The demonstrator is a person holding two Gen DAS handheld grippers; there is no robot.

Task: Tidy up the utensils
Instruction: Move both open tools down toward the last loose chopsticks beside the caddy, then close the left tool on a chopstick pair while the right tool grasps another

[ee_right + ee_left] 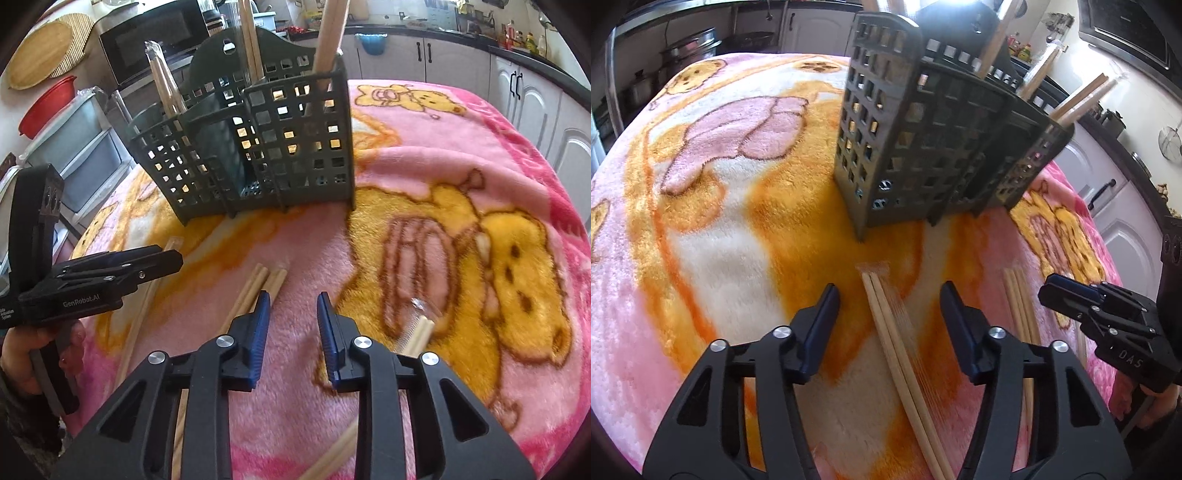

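The surface (713,229) is covered by a fleecy pink and orange bear blanket, and on it, well ahead of both tongs, stands the dark slotted utensil caddy (923,147). Several wrapped pairs of chopsticks (328,40) already stand upright in its compartments, so part of the sorting looks done, while more pairs lie loose on the blanket.

The left tongs (890,314) are released, jaws wide apart, and hang just over a wrapped chopstick pair (894,350) that runs lengthwise straight between the two jaws, tips pointing toward the caddy. Nothing is gripped. This reads as the reach-and-pick step: the left side is lined up on its next pair.

The right tongs (293,317) are also released and hold nothing. A bundle of bare chopsticks (258,286) lies just off their left jaw, partly hidden beneath it, and another wrapped pair (419,334) lies just off their right jaw. A further stick shows below the tongs, near the bottom edge.

The next move, as I judge it, calls for the left tongs to sink onto the pair and close across both sticks together, then lift and tilt them upright before going over a caddy compartment. The sleeve looks slippery and the sticks are thin, so one could roll out on the soft fleece.
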